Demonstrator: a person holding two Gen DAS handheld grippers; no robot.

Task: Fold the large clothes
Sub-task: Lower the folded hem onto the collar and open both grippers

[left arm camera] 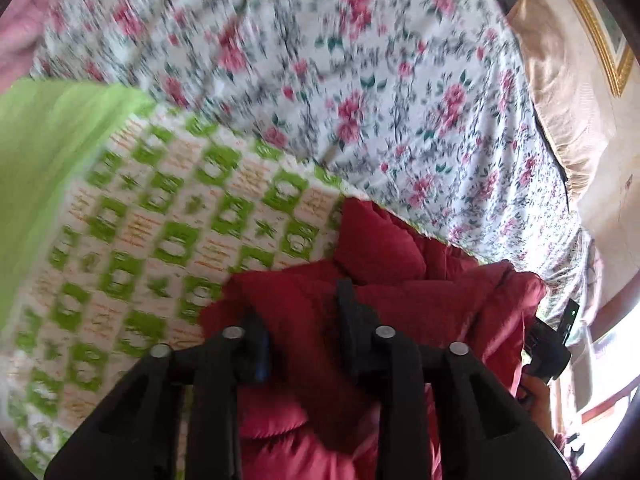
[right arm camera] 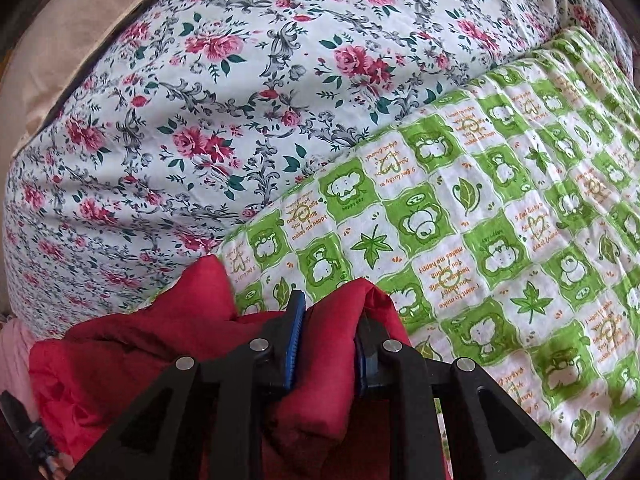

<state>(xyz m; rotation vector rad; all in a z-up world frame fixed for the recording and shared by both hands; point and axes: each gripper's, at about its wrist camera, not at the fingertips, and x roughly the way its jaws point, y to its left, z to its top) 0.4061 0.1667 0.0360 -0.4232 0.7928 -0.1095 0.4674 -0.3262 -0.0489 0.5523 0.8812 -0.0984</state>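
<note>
Two printed cloths are covering the bed: a green-checked sheet (right arm camera: pixel 500 240) lying over a rose-patterned sheet (right arm camera: pixel 200 100), with a tan pillow (left arm camera: pixel 560 92) beyond. Puffy and quilted, the red jacket (left arm camera: pixel 400 304) is lying on the checked sheet. Left gripper (left arm camera: pixel 304 312) is standing partly open over it; right gripper (right arm camera: pixel 328 320) is pinching a padded fold.

Puffy red padded garment (right arm camera: pixel 120 364) lies bunched on green-checked cloth (right arm camera: pixel 500 208).

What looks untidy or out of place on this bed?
The red padded garment lies bunched in puffy folds, not flat, at the near edge of the green checked blanket. Nothing looks spilled or damaged.
</note>
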